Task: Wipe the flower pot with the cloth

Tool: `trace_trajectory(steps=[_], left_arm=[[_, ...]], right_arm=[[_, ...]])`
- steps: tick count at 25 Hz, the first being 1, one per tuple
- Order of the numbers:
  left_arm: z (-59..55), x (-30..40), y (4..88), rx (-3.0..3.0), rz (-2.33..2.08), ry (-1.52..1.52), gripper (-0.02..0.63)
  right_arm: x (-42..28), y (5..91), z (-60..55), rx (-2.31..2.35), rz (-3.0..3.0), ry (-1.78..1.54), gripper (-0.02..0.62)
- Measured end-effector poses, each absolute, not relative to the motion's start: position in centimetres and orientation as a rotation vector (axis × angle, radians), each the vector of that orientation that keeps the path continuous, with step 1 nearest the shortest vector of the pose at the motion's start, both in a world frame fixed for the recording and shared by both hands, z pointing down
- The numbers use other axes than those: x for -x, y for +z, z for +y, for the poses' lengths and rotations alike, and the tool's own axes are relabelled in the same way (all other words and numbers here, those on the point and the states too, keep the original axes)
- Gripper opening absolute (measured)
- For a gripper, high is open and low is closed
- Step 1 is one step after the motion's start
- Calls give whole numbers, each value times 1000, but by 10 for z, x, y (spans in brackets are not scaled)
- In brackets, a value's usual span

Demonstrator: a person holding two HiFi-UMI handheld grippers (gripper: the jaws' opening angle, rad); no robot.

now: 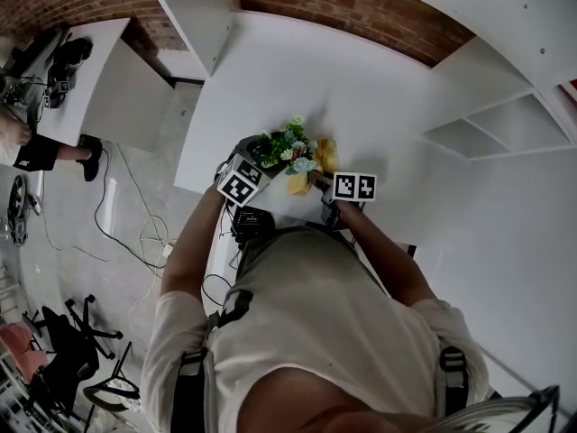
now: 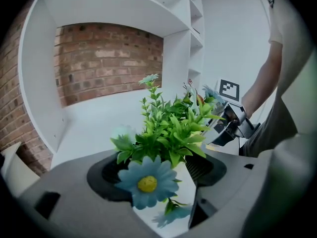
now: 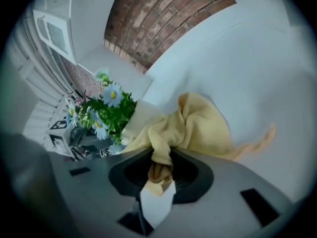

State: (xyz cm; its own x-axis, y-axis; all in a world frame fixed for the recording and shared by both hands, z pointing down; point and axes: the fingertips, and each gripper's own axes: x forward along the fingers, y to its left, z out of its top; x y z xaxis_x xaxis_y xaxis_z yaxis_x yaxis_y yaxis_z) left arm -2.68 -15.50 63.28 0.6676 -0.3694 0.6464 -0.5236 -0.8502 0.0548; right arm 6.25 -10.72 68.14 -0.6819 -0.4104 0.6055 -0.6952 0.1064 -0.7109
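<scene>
Grips the flower pot (image 2: 184, 190) upright in the left tongs (image 2: 158, 181). Pinches the yellow cloth (image 3: 198, 128) in the right tongs (image 3: 161, 175), bunched just ahead, draped against the pot's side, ahead and left of those tongs.

flower pot (image 3: 140, 115): mostly behind leaves and cloth (image 3: 198, 128); base unseen.
cloth tail: 3 o'clock end smeared by blur.
left gripper (image 2: 163, 192): pads buried under flowers (image 2: 171, 128).
bystander (image 1: 41, 152): cut off, 9 o'clock edge.
</scene>
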Motion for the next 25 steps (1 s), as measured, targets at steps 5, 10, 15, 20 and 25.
trace_trajectory(steps=[5, 10, 15, 20, 25], left_arm=[[-154, 29, 633, -2652, -723, 954, 341], [-152, 27, 631, -2653, -732, 994, 341], [-148, 26, 634, -2632, -815, 1016, 341], [-145, 30, 633, -2580, -906, 956, 341], [-139, 46, 627, -2580, -909, 959, 341]], right_arm=[[-76, 663, -125, -1164, -2195, 1595, 95], [-94, 619, -168, -1297, -2351, 1632, 95], [-81, 629, -161, -1275, -2326, 1619, 97], [-71, 655, -134, -1266, -2226, 1699, 97], [-66, 668, -117, -1216, -2178, 1715, 98]])
